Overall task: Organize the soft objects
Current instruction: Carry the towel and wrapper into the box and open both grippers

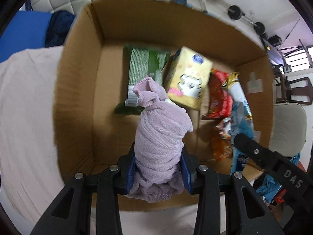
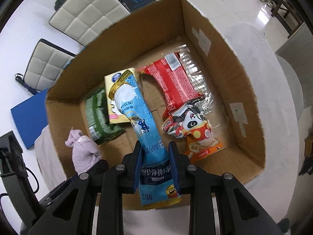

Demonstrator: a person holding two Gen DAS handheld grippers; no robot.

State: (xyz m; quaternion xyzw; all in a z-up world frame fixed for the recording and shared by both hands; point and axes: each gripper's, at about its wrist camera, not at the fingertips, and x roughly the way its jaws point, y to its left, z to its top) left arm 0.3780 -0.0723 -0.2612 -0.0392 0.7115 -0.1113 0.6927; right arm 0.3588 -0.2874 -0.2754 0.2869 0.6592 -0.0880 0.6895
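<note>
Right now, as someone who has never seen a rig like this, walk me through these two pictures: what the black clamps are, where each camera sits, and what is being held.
No robot here: a person holds a two-finger gripper in each hand, each with a fisheye camera looking along its fingers. One picture is from the left gripper, shut on a rolled lilac towel. The other is from the right gripper, shut on a blue Nestle pouch. Both hang over an open cardboard box holding a green packet, a yellow carton, a red packet and a panda snack bag.
</note>
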